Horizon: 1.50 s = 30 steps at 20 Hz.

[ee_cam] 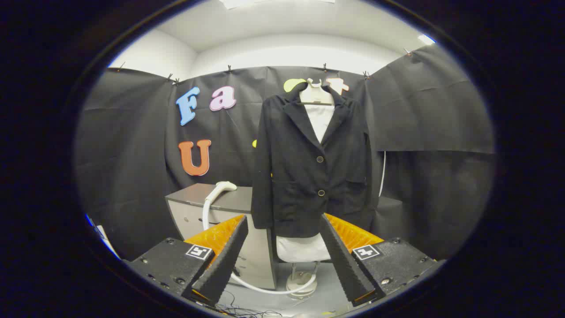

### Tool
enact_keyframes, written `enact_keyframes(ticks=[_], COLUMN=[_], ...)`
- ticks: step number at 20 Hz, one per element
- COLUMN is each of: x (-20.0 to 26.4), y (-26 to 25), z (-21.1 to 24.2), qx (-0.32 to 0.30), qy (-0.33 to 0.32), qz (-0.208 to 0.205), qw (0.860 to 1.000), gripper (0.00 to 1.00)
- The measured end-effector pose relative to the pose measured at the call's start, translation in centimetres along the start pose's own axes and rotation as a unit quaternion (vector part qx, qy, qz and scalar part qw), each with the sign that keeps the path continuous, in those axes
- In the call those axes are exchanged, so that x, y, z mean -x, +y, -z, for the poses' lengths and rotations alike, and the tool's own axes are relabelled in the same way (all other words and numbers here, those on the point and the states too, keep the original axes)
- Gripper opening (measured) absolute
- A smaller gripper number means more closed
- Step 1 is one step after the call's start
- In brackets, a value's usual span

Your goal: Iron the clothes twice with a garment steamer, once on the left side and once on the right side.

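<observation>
Booth: black cloth wall (132, 132) behind everything, pale ceiling above, grey floor (318, 296) below.
Jacket: a dark two-button jacket (309, 176) hangs on a pale mannequin form (304, 247) with a white hanger top (315, 95), straight ahead of the tool and beyond its fingers. It looks soft and light, likely to sway or bunch if pushed, so steaming strokes should be gentle and run downward.
Desk: a grey desk (212, 198) with drawers stands just left of the jacket, beyond the left finger.
Hose: a white hose (256, 287) runs from the steamer head down the desk front and curls across the floor to the round stand base (302, 282). It seems springy and will probably drag on the head when lifted.
Steamer head: the white garment steamer head (225, 186) lies on the desk top, near the jacket's left sleeve, untouched. It looks rigid, smooth and light; the curved neck behind the nozzle seems the best place to grip, squarely, as the plastic may slip.
Tool: the tool (284, 247) has its fingers spread apart with nothing between them, well short of the steamer.
Step in hand: judged as the reach toward the steamer head; neither side of the jacket appears ironed yet.
</observation>
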<state>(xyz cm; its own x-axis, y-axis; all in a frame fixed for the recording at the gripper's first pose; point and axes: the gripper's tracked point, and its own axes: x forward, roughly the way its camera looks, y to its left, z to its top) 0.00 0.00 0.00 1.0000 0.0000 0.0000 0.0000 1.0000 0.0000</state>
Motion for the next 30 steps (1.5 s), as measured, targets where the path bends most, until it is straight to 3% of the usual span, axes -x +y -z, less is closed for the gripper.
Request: enact_keyframes(ticks=[6, 19, 30], x=[-1.3, -4.1, -13.5], y=[2.9, 6.1, 13.3], z=[-0.5, -0.1, -3.7], qx=[0.0, -0.004, -0.009], qy=[-0.009, 0.005, 0.002], qz=[0.027, 0.018, -0.008], qw=[1.0, 1.0, 1.0], gripper=[1.0, 1.0, 1.0])
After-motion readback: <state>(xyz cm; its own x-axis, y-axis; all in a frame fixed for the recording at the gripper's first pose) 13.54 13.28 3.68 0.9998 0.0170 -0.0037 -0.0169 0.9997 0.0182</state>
